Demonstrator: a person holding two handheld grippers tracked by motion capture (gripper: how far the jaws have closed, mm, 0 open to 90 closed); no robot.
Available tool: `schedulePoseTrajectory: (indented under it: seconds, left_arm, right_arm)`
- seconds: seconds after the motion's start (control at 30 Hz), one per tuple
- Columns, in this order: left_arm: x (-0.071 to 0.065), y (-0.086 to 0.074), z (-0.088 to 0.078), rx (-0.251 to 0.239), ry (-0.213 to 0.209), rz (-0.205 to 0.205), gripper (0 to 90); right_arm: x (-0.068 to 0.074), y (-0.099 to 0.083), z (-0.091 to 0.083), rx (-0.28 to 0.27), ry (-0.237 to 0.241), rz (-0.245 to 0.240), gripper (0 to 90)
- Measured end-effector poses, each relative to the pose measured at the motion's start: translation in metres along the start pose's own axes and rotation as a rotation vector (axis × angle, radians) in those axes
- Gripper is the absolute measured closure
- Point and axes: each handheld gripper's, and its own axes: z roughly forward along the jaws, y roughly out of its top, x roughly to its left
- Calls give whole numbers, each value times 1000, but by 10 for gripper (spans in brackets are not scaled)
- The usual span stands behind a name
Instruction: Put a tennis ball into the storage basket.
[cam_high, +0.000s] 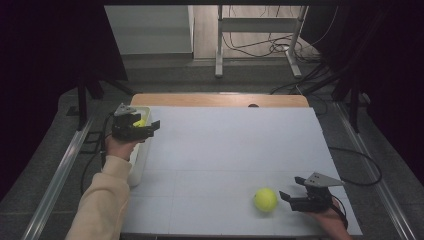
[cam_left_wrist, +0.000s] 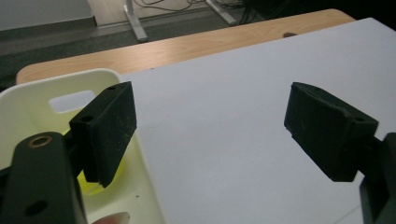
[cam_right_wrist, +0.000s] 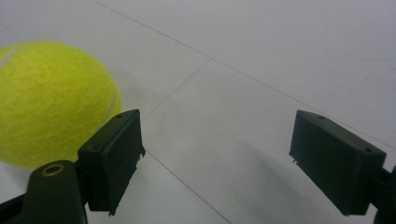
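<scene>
One white bin (cam_high: 139, 161) sat at the left edge of the table (cam_high: 225, 150), and inside it lay a yellow-green ball (cam_left_wrist: 106, 179), partly hidden behind the left gripper (cam_high: 152, 128), which hung over the bin's rim with its jaws spread and nothing between them. Over on the near right, a second tennis ball (cam_high: 265, 199) rested on the bare white board just left of the right gripper (cam_high: 292, 190), whose jaws stood wide apart beside it, not touching. No writing was readable anywhere.
</scene>
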Motion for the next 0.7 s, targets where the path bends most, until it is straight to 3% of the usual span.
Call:
schedulePoseTrajectory:
  seconds: [0.13,0.4,0.7]
  left_arm:
    - [-9,-2,-4,-10,-31,9,183]
    - [-38,-6,-12,-52,-114,69,190]
    - [-55,-13,-14,-55,-156,73,183]
  right_arm:
    - [0,2,1,-10,3,4,177]
    - [1,2,1,-24,4,-1,177]
    - [1,1,0,-23,-1,-3,177]
